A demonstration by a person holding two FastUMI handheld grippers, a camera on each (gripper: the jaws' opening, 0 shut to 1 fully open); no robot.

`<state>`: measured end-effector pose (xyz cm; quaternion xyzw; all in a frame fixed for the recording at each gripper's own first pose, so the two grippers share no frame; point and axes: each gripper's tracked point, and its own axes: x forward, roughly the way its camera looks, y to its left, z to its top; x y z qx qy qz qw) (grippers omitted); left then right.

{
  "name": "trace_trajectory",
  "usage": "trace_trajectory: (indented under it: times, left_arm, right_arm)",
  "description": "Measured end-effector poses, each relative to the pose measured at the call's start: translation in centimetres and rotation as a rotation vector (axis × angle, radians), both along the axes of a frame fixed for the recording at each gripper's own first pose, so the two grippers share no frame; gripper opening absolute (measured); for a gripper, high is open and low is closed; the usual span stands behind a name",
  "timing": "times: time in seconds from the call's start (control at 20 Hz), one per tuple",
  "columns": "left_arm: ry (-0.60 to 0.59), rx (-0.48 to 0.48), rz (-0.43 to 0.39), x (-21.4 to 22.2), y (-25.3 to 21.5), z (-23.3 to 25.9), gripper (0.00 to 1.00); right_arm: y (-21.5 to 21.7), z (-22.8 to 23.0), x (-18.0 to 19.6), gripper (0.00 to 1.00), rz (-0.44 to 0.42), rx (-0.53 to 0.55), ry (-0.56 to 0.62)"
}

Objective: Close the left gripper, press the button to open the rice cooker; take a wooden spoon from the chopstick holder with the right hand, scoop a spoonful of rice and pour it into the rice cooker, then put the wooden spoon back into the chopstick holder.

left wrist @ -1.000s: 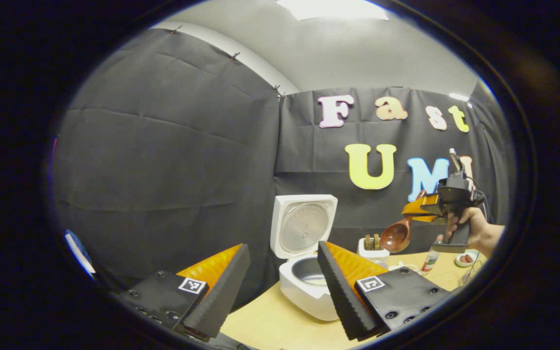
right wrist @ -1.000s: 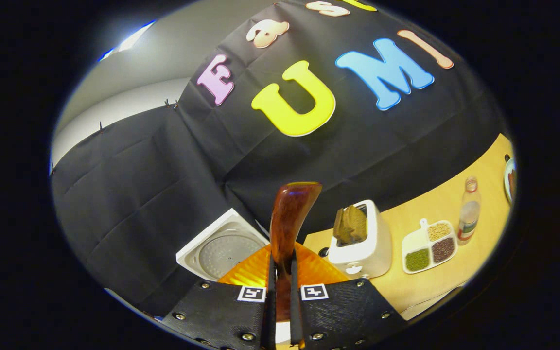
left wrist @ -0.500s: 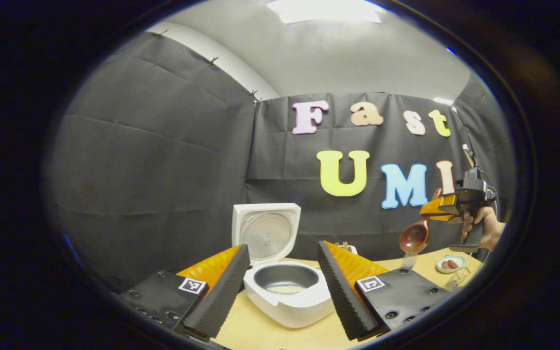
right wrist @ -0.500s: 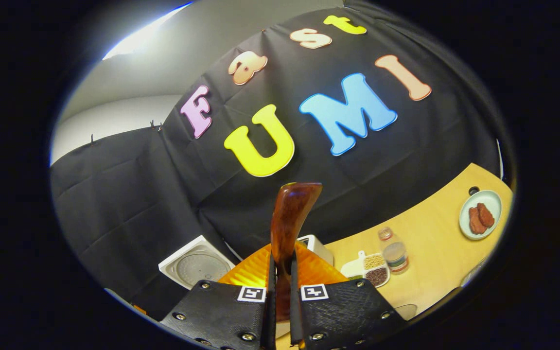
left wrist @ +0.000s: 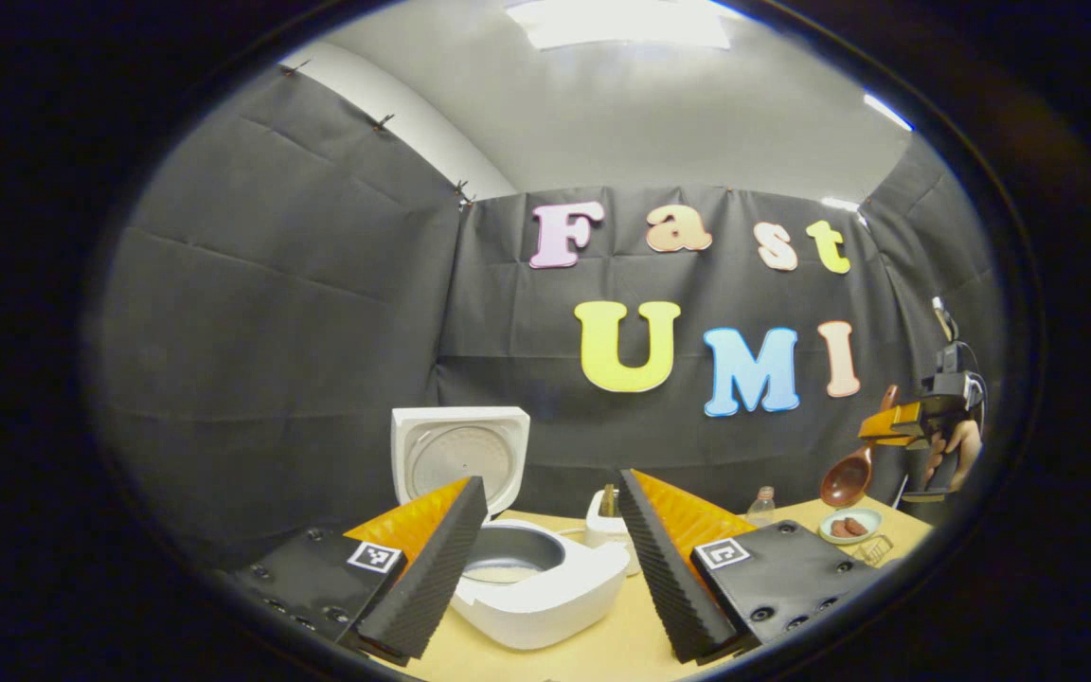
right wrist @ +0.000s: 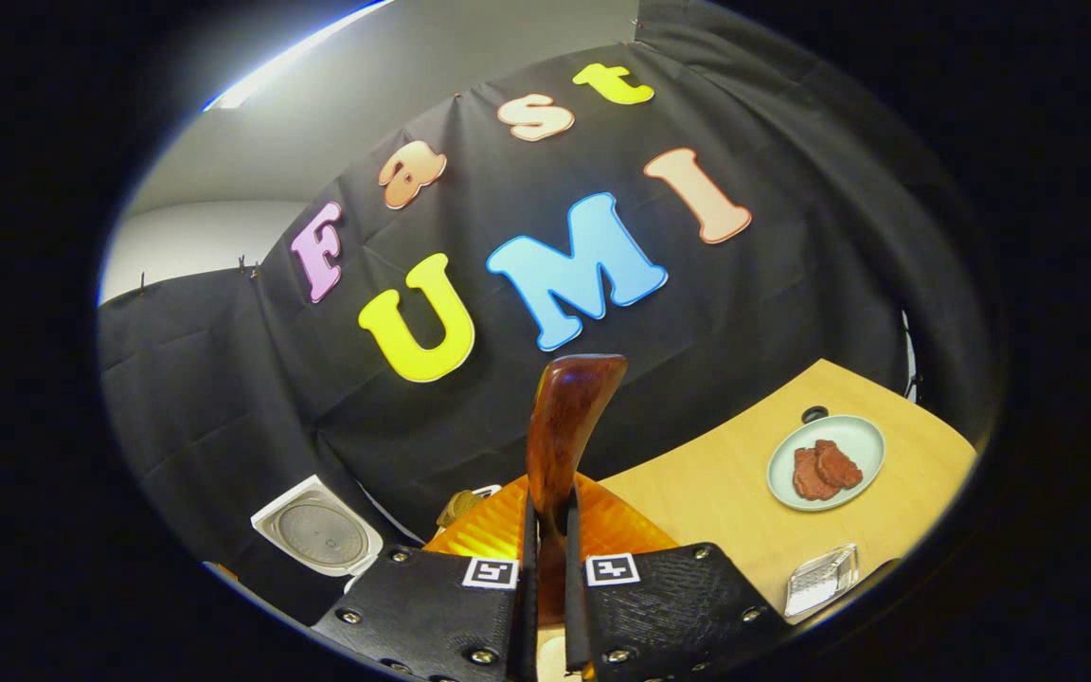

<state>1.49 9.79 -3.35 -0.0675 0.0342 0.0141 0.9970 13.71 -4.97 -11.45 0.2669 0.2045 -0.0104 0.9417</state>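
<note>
The rice cooker (left wrist: 531, 578) sat lid-up at the near left, the left gripper (left wrist: 545, 559) spread wide. The right gripper (right wrist: 545, 587) pinched the wooden spoon (right wrist: 560, 445) high, far right. Risk: with such a thin pinch, the spoon could twist while scooping.

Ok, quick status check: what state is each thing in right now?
White rice cooker: lid up, some rice in the pot.
Reddish-brown wooden spoon: clamped by its handle, bowl hanging down.
Left tongs: open, empty.
Right tongs: shut on the spoon.
Pale green plate: holding reddish food.
</note>
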Motion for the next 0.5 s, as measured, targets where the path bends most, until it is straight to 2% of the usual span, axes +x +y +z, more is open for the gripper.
trace_trajectory:
  times: [0.3,0.5]
  left_arm:
    - [-0.010,0.006,-0.016,0.3,-2.5,1.1,0.95]
    - [-0.008,0.010,-0.021,0.6,-3.5,1.4,0.96]
  right_arm:
    - [-7.2,-2.2,-2.6,0.12,-0.110,-0.048,0.038]
    - [-10.2,-5.0,-4.7,0.12,-0.160,-0.066,0.089]
